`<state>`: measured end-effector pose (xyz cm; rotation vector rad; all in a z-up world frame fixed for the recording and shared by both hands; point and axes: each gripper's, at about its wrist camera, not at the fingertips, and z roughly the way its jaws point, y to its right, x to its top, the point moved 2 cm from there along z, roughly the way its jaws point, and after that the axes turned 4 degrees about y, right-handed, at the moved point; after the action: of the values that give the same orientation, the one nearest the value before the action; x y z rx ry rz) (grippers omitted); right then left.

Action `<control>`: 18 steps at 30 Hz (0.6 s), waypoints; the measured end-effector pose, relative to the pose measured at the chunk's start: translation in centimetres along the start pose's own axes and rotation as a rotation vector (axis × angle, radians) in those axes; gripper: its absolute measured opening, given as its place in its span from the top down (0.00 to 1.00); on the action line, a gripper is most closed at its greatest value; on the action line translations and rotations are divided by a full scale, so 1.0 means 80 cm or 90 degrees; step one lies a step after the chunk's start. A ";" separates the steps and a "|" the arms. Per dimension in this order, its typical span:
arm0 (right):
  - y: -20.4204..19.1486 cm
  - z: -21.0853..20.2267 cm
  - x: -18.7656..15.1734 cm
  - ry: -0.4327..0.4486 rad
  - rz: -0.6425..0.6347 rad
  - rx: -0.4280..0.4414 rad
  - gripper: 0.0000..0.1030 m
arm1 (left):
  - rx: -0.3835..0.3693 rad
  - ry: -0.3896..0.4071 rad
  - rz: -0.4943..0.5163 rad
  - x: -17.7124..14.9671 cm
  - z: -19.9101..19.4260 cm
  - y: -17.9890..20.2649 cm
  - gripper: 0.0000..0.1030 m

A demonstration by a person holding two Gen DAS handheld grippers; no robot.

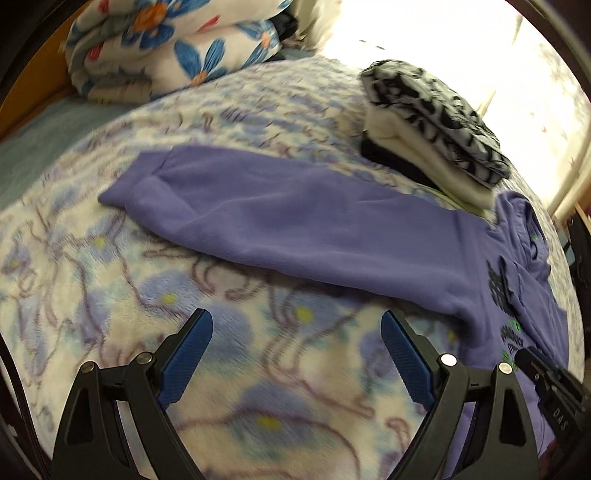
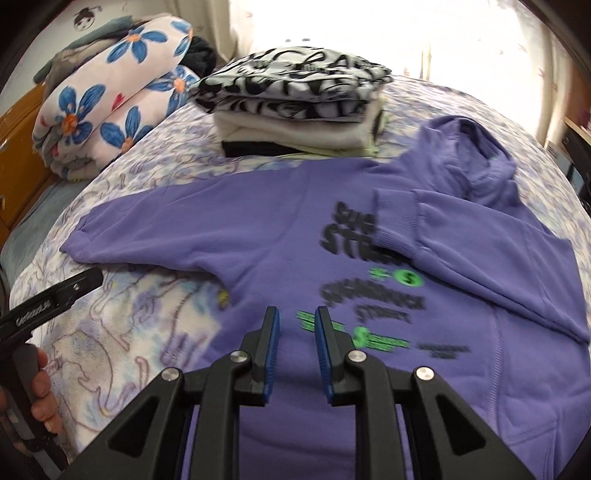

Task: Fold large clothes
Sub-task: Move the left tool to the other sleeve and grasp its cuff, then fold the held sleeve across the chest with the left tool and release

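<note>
Hoodie [image 2: 280, 236] sleeve outstretched; blanket [image 1: 110, 295] bare beside.

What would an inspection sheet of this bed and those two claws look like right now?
Surface: bed under a pale floral blanket, soft and uneven.
Job's things: purple hoodie lying flat, print up; one sleeve folded across the chest, the other sleeve stretched out sideways.
Clutter: stack of folded clothes beside the hoodie, black-and-white piece on top; rolled blue-flower quilt behind.
Grippers: left claw wide open above the blanket, empty; right claw nearly closed above the hoodie's print, nothing between its pads. A hand grips the left handle.
Cables: nothing seen.
Surroundings: bright curtained window, wooden furniture at the bedside.
</note>
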<state>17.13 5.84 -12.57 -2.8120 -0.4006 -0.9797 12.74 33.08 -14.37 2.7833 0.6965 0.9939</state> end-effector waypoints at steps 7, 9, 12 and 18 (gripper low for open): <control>-0.019 0.020 0.012 -0.001 -0.009 0.007 0.81 | -0.042 -0.036 -0.058 0.021 0.044 -0.037 0.11; -0.020 0.024 0.015 -0.002 -0.005 0.009 0.81 | -0.050 -0.034 -0.070 0.034 0.053 -0.047 0.11; -0.023 0.028 0.017 -0.004 0.002 0.013 0.81 | -0.050 -0.030 -0.105 0.056 0.065 -0.068 0.11; -0.022 0.030 0.013 -0.010 0.014 0.031 0.81 | 0.019 0.019 -0.151 0.096 0.076 -0.108 0.78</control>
<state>18.82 8.27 -13.68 -2.7763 -0.3892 -0.9324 18.47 44.56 -16.83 2.6338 1.0246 0.9852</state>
